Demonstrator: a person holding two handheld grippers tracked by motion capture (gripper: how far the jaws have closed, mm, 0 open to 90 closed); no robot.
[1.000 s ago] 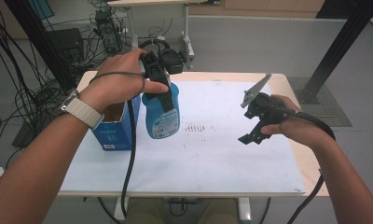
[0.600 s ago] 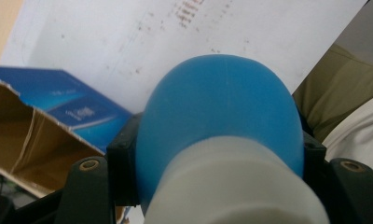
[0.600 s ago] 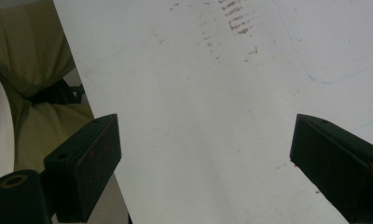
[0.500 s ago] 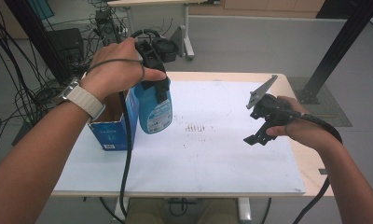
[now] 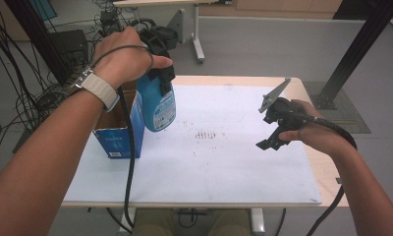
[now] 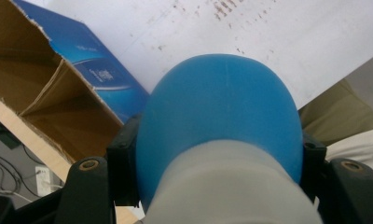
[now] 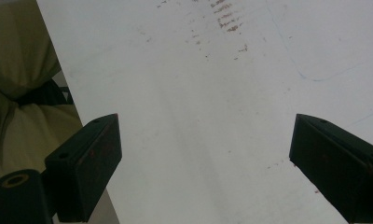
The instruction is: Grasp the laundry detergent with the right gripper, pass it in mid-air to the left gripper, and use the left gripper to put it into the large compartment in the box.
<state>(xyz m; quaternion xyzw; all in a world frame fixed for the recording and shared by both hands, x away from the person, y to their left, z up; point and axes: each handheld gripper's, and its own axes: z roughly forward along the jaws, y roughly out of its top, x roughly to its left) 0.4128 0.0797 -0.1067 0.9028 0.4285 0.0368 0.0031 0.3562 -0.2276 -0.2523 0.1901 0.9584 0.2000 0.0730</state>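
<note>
Blue plastic spray bottle (image 5: pixel 157 101): smooth, semi-glossy body with a printed paper-like label; in the left gripper view its shoulder (image 6: pixel 222 112) looks evenly matt, the neck below a pale, frosted plastic.

Open blue cardboard box (image 5: pixel 117 132): glossy printed outside, raw brown matt card inside, flap edges torn and fibrous.

White table sheet (image 5: pixel 224 162): smooth, matt, speckled with small reddish-brown marks.

Light wooden tabletop (image 5: pixel 327 172): pale, smooth edge band.

Left gripper (image 5: pixel 160 44) and right gripper (image 5: pixel 275 132): black matt plastic; the right carries a grey, dull, flat three-cornered plate, its jaw faces finely scuffed.

White wrist strap (image 5: pixel 98 88): woven-looking, matt.
</note>
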